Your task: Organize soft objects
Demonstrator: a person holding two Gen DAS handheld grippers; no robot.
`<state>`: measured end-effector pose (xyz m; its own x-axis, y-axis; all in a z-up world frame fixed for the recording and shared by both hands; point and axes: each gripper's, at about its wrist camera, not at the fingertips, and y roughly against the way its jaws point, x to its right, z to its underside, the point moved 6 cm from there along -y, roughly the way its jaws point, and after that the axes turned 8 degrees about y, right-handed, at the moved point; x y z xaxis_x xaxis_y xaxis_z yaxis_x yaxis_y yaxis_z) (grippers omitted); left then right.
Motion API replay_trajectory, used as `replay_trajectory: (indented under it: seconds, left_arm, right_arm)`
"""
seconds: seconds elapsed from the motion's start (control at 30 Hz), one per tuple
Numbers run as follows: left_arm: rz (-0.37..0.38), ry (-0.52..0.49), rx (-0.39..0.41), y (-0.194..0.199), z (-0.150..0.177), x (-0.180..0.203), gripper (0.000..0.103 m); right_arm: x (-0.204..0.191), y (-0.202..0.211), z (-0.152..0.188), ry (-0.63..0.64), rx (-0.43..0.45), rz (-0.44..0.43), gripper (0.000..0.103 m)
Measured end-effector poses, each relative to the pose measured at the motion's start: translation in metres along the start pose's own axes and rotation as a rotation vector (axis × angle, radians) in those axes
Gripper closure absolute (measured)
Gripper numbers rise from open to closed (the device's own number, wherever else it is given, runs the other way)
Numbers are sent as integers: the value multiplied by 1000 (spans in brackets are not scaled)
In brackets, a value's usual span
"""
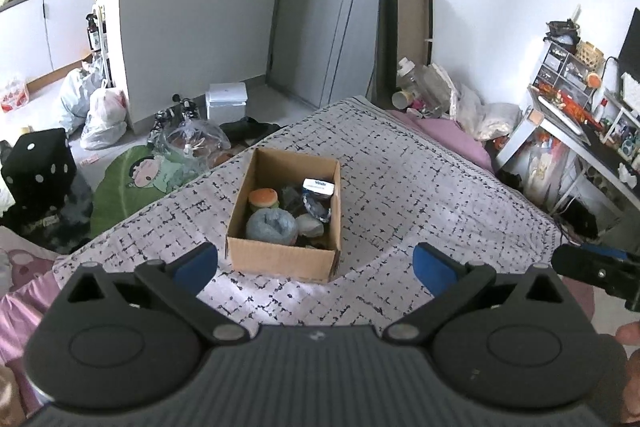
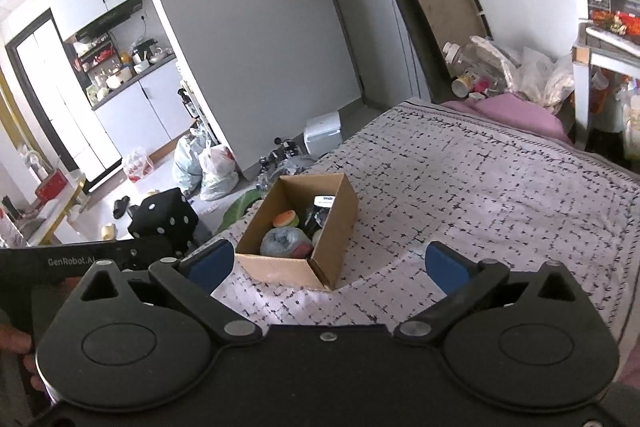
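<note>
A brown cardboard box [image 1: 280, 259] stands on the bed with the patterned cover [image 1: 420, 187]. Inside lie a burger-shaped plush [image 1: 263, 199], a grey-blue round soft thing [image 1: 271, 223], a dark bag [image 1: 316, 207] and a tissue pack [image 1: 318, 187]. My left gripper [image 1: 316, 263] is open and empty, just short of the box's near wall. My right gripper [image 2: 328, 263] is open and empty, near the box's [image 2: 336, 223] front corner; the burger plush [image 2: 285, 219] and grey-blue thing [image 2: 283, 242] show inside. The right gripper's tip also shows in the left wrist view [image 1: 592, 267].
A black dice cushion [image 1: 40, 167] and a green cartoon cushion [image 1: 132, 183] lie on the floor left of the bed. Plastic bags [image 1: 104, 119] and a white box [image 1: 226, 101] sit by the wall. A cluttered desk [image 1: 580, 131] stands right of the bed.
</note>
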<state>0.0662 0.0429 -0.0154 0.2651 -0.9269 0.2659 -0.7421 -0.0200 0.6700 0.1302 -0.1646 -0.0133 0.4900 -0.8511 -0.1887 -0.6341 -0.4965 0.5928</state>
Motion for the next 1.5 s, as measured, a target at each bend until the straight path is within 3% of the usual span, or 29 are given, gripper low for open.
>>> replay_trajectory:
  seconds: [0.57, 1.5]
  left_arm:
    - [-13, -88, 9, 22, 15, -6, 0]
    - [4, -42, -6, 26, 19, -20, 0]
  right_arm:
    - [-4, 15, 31, -14, -5, 23, 0]
    - [-17, 20, 21, 9, -4, 66, 0]
